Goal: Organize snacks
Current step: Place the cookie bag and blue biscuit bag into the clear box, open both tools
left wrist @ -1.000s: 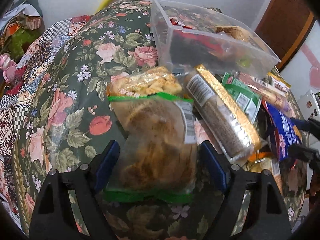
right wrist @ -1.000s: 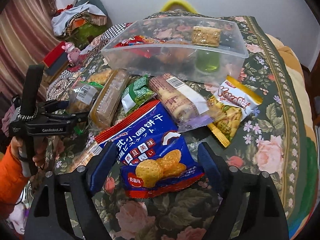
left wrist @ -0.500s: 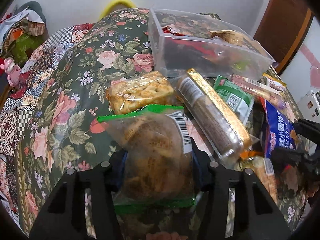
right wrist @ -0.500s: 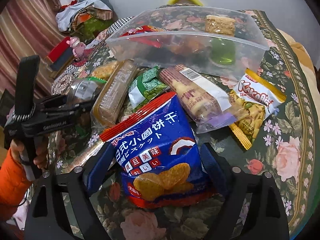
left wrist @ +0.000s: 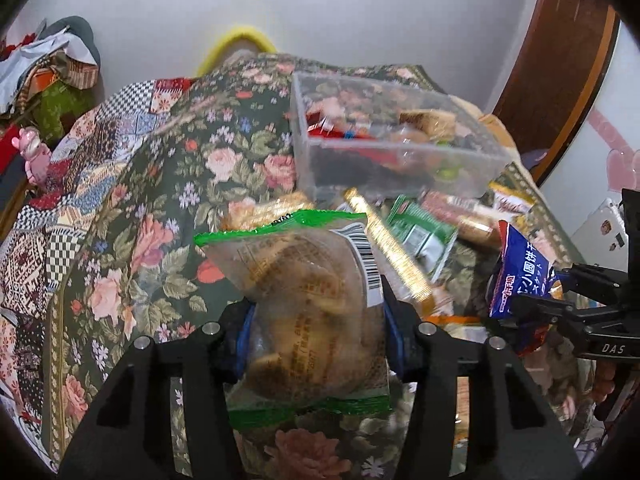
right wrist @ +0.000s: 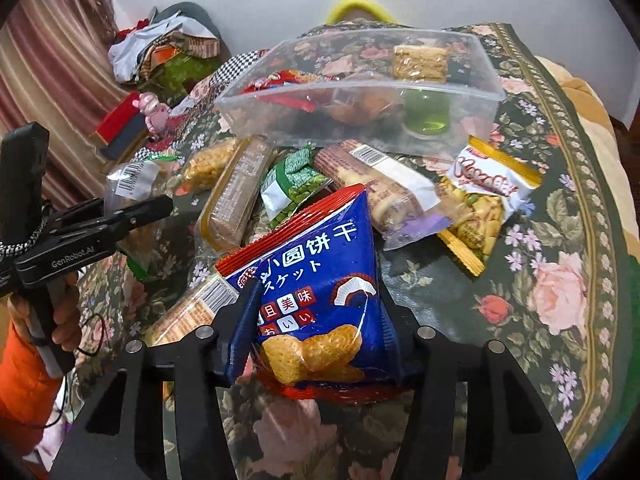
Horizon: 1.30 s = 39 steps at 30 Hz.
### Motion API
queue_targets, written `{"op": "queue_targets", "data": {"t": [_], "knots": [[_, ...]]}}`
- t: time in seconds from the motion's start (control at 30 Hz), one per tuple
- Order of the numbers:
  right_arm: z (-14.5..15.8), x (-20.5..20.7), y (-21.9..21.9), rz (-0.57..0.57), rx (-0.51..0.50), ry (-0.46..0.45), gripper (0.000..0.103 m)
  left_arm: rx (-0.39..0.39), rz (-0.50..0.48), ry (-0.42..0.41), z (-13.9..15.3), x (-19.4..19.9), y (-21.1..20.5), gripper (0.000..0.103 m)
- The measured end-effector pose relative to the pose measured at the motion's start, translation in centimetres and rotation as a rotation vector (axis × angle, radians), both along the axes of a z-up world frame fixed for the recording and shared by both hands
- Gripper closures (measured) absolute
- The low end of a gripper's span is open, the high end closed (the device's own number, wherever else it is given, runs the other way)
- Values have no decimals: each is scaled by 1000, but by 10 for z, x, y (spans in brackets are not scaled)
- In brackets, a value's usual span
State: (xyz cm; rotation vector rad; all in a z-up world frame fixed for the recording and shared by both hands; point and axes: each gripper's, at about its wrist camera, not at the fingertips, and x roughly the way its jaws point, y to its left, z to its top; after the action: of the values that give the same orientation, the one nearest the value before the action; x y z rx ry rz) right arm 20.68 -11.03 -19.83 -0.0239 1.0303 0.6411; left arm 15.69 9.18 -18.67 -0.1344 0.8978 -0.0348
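Clear plastic bin, wrapped snacks inside

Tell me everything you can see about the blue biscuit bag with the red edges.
The blue biscuit bag is a glossy foil pouch with red crimped ends, white Chinese and Japanese lettering, and pictured round golden biscuits. The right gripper, whose jaws have just been closing, pinches its lower half from both sides, so it stands tilted with its top toward the clear plastic bin. It looks puffed and sealed. Other snack packets lie behind it on the floral cloth.

Each black gripper has blue pads, silver screws, white lettering; the sleeve is orange.
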Motion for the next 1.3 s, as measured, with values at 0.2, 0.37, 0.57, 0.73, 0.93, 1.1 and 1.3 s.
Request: {"op": "queue_targets", "data": {"t": [0.2,0.37,0.57,0.73,0.93,1.1,1.3], "knots": [[28,4,-12,-38,28,-62,53,-6,-6,-54,23,7,-5,51],[54,14,-19,-78,52,-138,53,-10,-12,-107,44,19,-9,51],[80,38,-19,-114,85,-216,53,2,-27,-160,64,39,-15,51],[91,58,-13,-130,114,-246,52,16,-22,-189,73,61,-15,51],[91,88,2,-142,123,-250,52,-1,-9,-200,76,91,-8,51],[85,111,17,-142,107,-238,52,-1,-18,-184,70,118,-7,51],[70,140,35,-131,60,-212,52,-12,-28,-138,50,151,-5,51]]}}
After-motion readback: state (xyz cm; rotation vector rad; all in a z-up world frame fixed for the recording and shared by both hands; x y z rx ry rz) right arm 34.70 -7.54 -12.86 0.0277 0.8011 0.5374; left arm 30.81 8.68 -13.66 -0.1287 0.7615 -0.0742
